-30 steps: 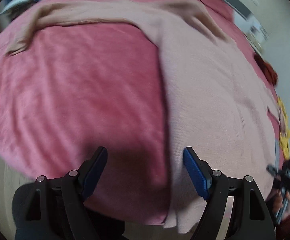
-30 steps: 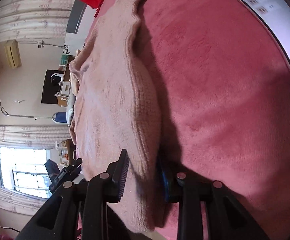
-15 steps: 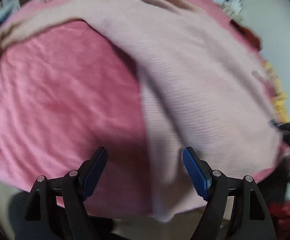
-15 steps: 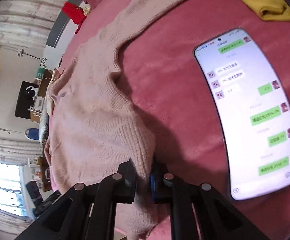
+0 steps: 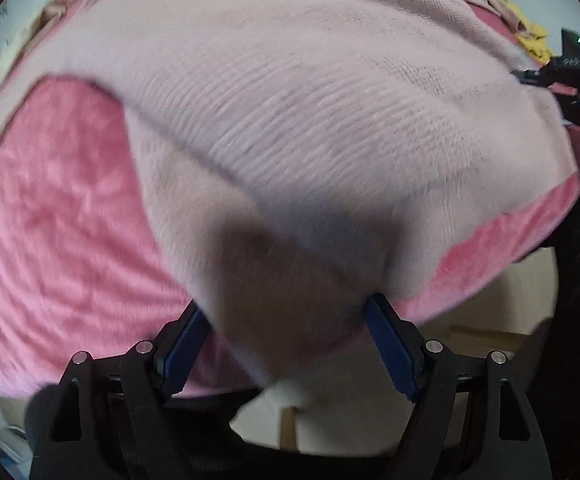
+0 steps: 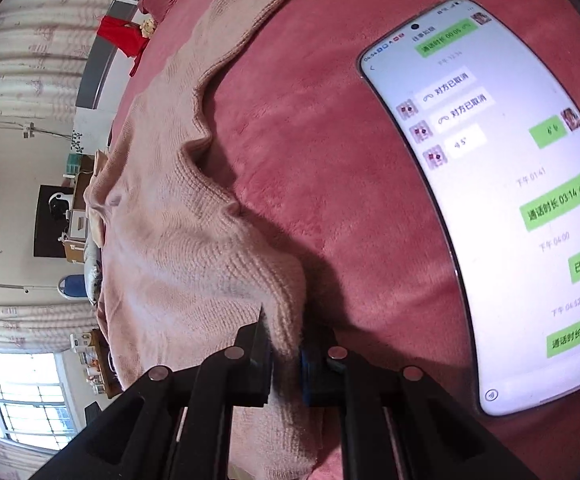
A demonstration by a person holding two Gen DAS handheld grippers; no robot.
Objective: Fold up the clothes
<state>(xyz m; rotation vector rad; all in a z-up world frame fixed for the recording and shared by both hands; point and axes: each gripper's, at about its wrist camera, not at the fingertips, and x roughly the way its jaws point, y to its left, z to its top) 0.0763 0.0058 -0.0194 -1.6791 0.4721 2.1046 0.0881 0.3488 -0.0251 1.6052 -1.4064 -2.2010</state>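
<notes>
Right gripper (image 6: pixel 286 354) fingers pinching pink sweater (image 6: pixel 178 240) hem — red blanket (image 6: pixel 329 184), lit phone (image 6: pixel 501 200) beside it

Now over the pale pink sweater (image 5: pixel 329 128) rather than the pink blanket (image 5: pixel 62 232), left gripper (image 5: pixel 290 340) shifted across, hem corner lying between its wide-set blue pads instead of beside them; closed on the sweater's edge fold (image 6: pixel 286 320), right gripper (image 6: pixel 286 356), pads drawn in from a looser gap; come into the right view, lit phone (image 6: pixel 501 200) on the blanket.
</notes>
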